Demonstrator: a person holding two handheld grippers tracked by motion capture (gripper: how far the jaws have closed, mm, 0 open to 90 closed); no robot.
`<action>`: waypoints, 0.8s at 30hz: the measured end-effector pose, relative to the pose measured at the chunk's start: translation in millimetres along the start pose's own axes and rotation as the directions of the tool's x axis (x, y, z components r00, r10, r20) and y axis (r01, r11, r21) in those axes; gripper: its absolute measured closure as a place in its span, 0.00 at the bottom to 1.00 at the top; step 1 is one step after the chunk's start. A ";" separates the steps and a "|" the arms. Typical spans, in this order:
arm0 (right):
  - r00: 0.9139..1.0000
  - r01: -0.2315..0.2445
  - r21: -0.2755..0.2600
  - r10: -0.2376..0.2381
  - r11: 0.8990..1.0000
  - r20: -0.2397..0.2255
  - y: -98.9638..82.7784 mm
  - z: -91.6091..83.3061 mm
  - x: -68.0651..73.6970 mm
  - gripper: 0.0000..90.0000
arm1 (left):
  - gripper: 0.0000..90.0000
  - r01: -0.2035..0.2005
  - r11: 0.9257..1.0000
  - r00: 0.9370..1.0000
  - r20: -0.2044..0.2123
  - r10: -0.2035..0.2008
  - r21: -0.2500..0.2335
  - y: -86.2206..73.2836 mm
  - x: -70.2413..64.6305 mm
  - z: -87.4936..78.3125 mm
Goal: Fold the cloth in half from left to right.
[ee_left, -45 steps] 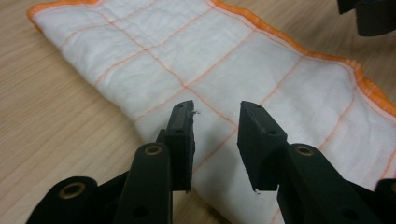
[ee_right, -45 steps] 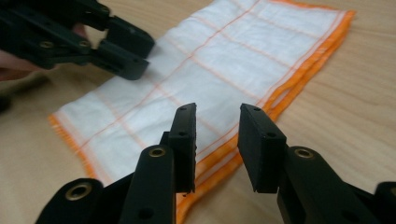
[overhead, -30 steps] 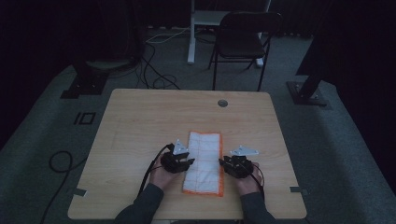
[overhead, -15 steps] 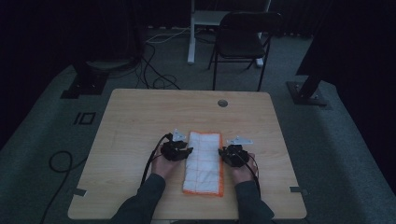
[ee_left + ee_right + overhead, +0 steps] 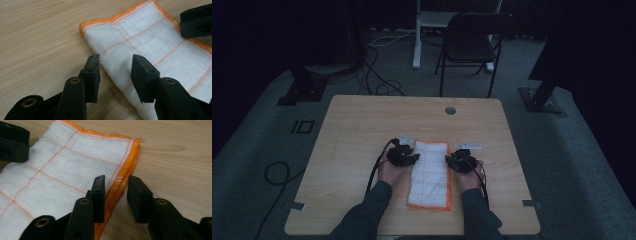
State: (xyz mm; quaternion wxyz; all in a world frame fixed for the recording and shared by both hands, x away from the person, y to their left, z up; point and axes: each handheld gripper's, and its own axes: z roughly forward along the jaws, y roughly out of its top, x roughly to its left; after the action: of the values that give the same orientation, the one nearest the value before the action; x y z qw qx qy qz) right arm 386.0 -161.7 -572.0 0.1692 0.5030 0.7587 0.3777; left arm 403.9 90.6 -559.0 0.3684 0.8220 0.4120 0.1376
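Left hand-held gripper (image 5: 408, 156) sits at the left long edge of the folded cloth (image 5: 430, 172), up near its far end; jaws spread and just been opening, straddling the white folded edge in the left gripper view (image 5: 114, 72), pads not pressing on it as far as I can see. The cloth, white with orange hem and grid lines, lies flat on the desk (image 5: 362, 125), centre-front, long axis running away from the person. Right hand-held gripper (image 5: 456, 161) mirrors it on the right long edge; jaws also apart and just been opening a bit, orange hem (image 5: 120, 187) lying between them in the right gripper view, no pinch visible. So the cloth lies inward from each gripper: to the right of the left one, to the left of the right one, both about equally near, each touching or just beside its own edge. My read: the next move is a two-sided pinch on the far corners, so what counts is each jaw pair staying square across its edge. Versus a second ago: both hands have slid up along the cloth from its near half toward the far end; the cloth itself looks unmoved.
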 end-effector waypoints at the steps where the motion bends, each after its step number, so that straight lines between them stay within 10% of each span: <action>1: 1.000 0.000 0.000 0.000 1.000 0.002 1.3 1.0 -0.3 0.75 | 0.66 0.007 1.000 1.000 0.001 -0.007 -0.002 0.6 0.5 1.5; 14: 1.000 0.003 0.029 -0.004 1.000 0.029 8.1 9.4 1.9 0.78 | 0.68 0.029 0.999 1.000 -0.002 -0.029 0.025 0.6 3.6 10.4; 24: 1.000 0.013 0.024 -0.013 1.000 0.021 9.1 10.4 5.1 0.96 | 0.93 0.013 0.999 1.000 0.009 -0.014 0.045 4.7 -2.2 12.1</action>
State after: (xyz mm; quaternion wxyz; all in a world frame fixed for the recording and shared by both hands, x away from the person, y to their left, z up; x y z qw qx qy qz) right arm 396.1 -151.1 -571.4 0.1736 0.5041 0.7646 0.3622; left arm 411.6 81.1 -563.8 0.3529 0.8278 0.4187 0.1219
